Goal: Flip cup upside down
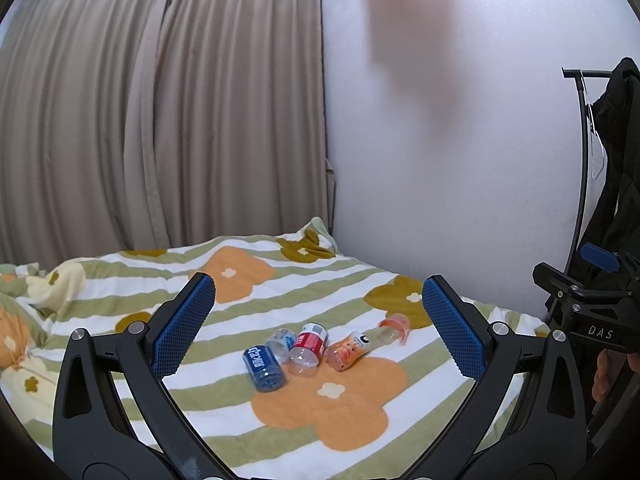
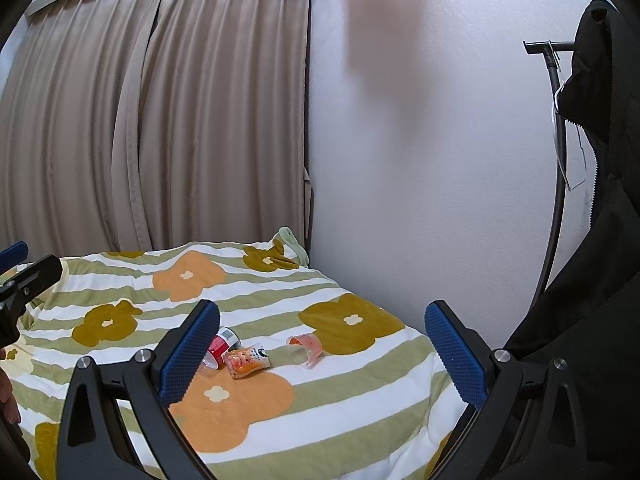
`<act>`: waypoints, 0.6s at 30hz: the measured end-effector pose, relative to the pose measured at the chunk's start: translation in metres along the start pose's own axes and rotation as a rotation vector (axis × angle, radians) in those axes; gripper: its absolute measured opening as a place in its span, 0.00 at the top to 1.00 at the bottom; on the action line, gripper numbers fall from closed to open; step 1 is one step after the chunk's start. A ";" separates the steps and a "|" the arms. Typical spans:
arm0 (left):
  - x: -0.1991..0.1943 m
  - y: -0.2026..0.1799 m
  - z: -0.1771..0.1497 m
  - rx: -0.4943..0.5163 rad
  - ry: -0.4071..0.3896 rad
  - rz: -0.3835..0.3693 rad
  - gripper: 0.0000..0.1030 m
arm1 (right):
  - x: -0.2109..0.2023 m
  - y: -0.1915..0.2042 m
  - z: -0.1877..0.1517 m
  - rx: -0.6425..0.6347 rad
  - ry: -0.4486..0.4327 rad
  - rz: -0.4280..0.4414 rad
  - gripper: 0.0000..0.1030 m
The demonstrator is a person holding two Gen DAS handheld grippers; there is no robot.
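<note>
A clear cup with pink-orange print lies on its side on the flowered bed cover; it also shows in the right wrist view. My left gripper is open and empty, held above the bed well short of the cup. My right gripper is open and empty, with the cup in line between its fingers but farther off. Neither touches anything.
Left of the cup lie an orange-labelled bottle, a red-labelled bottle, a clear bottle and a blue-labelled bottle. Beige curtains and a white wall back the bed. A rack with a black coat stands right.
</note>
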State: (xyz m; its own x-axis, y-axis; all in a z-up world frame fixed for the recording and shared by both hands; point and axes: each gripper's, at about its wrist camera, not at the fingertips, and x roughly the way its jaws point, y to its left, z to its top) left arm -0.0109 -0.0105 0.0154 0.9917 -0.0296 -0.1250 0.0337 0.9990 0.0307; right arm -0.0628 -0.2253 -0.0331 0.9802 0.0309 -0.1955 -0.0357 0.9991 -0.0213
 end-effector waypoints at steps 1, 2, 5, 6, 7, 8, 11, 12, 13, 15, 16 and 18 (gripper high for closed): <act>0.000 0.000 0.000 0.000 0.001 -0.001 0.00 | -0.001 -0.001 -0.001 0.000 0.001 0.000 0.01; 0.001 -0.001 0.000 0.001 0.003 -0.003 0.00 | 0.001 0.001 0.001 -0.001 0.003 0.001 0.01; 0.007 -0.004 0.003 0.014 0.018 -0.021 0.00 | 0.000 -0.002 0.001 -0.005 0.012 0.008 0.01; 0.013 -0.005 0.006 0.027 0.034 -0.040 0.00 | 0.000 -0.003 0.001 -0.006 0.015 0.012 0.01; 0.020 -0.007 0.010 0.042 0.058 -0.061 0.00 | 0.006 -0.005 0.003 -0.004 0.022 0.016 0.01; 0.027 -0.009 0.013 0.053 0.075 -0.074 0.00 | 0.008 -0.007 0.003 -0.001 0.033 0.028 0.01; 0.058 -0.018 0.029 0.105 0.114 -0.135 0.00 | 0.017 -0.009 0.005 0.009 0.049 0.053 0.01; 0.067 -0.022 0.034 0.122 0.124 -0.152 0.00 | 0.020 -0.009 0.004 0.006 0.056 0.059 0.01; 0.078 -0.026 0.038 0.138 0.133 -0.171 0.00 | 0.025 -0.009 0.003 -0.001 0.063 0.062 0.01; 0.108 -0.039 0.049 0.180 0.167 -0.226 0.00 | 0.035 -0.008 0.002 -0.016 0.077 0.075 0.01; 0.124 -0.046 0.053 0.204 0.192 -0.249 0.00 | 0.041 -0.008 0.001 -0.021 0.084 0.084 0.01; 0.162 -0.063 0.059 0.268 0.257 -0.289 0.00 | 0.051 -0.008 -0.003 -0.026 0.095 0.097 0.01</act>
State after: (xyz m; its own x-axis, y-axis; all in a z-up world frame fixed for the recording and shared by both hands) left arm 0.1546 -0.0806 0.0513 0.8751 -0.2622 -0.4067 0.3686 0.9057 0.2092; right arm -0.0131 -0.2319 -0.0463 0.9492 0.1232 -0.2896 -0.1356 0.9905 -0.0231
